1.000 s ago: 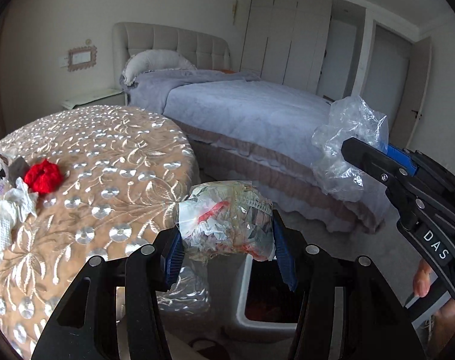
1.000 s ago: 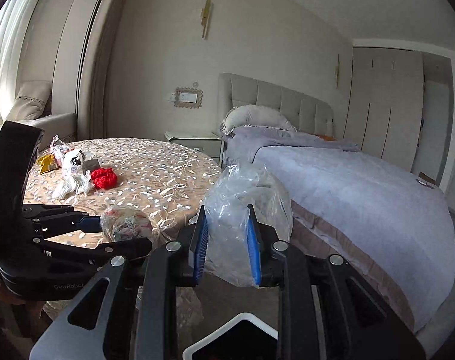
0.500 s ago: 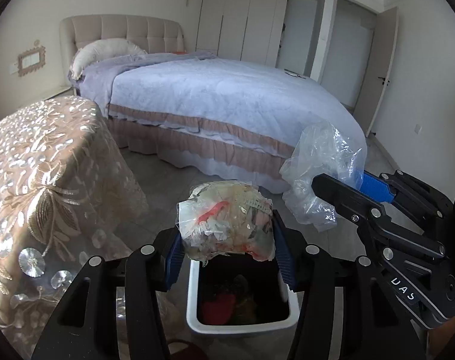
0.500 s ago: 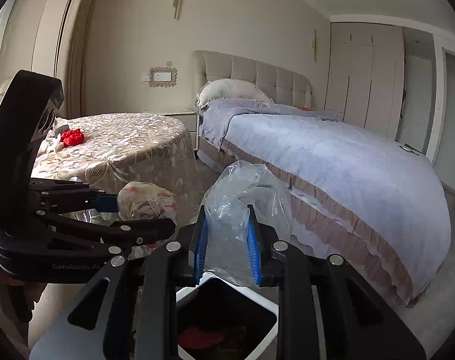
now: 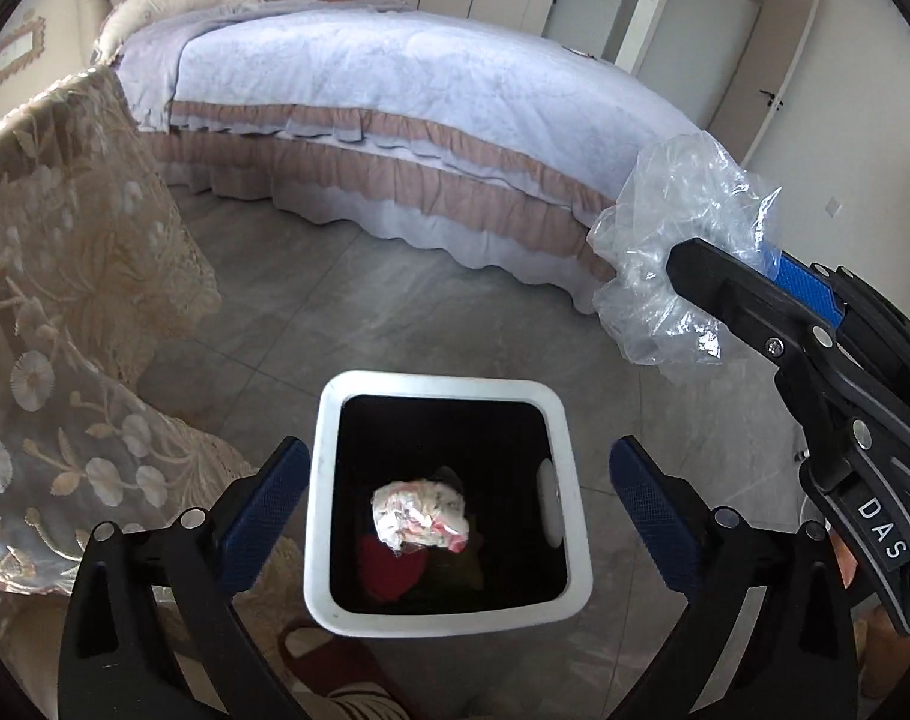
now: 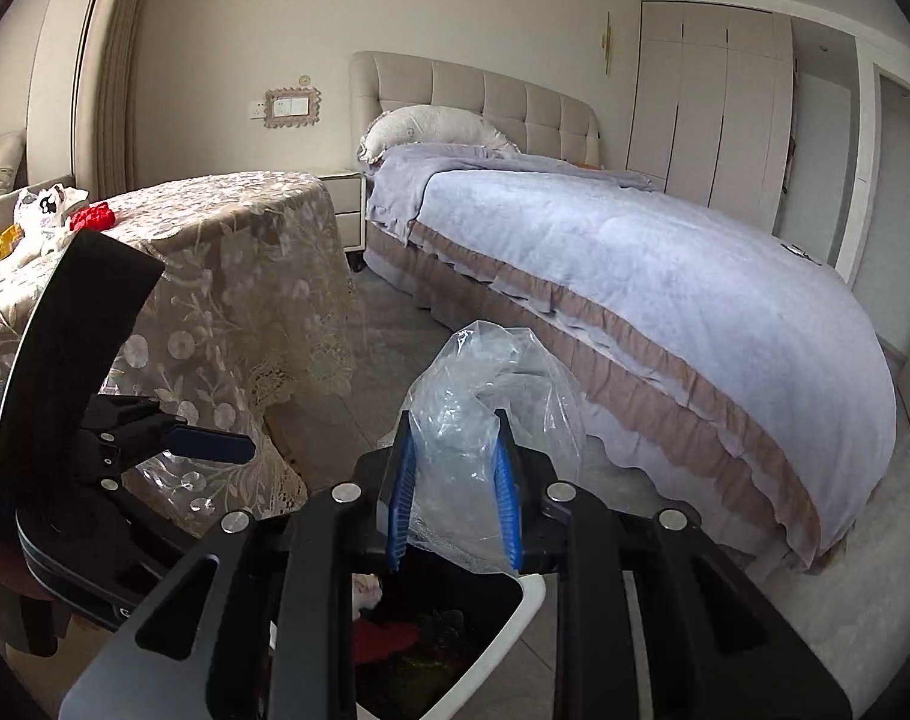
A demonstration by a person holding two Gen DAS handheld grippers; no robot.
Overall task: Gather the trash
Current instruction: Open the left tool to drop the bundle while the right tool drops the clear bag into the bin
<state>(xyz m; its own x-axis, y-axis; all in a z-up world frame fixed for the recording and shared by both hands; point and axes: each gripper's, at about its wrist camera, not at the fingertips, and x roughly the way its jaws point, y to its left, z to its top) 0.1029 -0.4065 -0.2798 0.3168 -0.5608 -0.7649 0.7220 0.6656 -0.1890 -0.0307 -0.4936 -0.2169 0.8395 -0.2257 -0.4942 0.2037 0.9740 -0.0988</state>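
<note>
My left gripper [image 5: 455, 480] is open and empty, straight above the white trash bin [image 5: 329, 420] with a black liner. The crumpled bag of scraps [image 5: 419, 519] lies inside the bin on top of red trash. My right gripper [image 6: 454, 498] is shut on a clear crumpled plastic bag [image 6: 485, 396] and holds it over the bin's rim [image 6: 530, 591]. The same plastic bag [image 5: 677, 228] shows at the right of the left wrist view, above and right of the bin. More trash, a red item [image 6: 93, 217] and white wrappers [image 6: 44, 207], lies on the round table.
The round table with a beige lace cloth [image 5: 65, 276] stands just left of the bin. A bed with a lilac cover [image 5: 425, 90] runs behind it. Grey tile floor [image 5: 365, 300] lies between. A slipper [image 5: 335, 672] is at the bin's near side.
My left gripper opened and the bag of scraps dropped into the bin. Both grippers moved from beside the table to above the bin. The right gripper kept its hold on the plastic bag.
</note>
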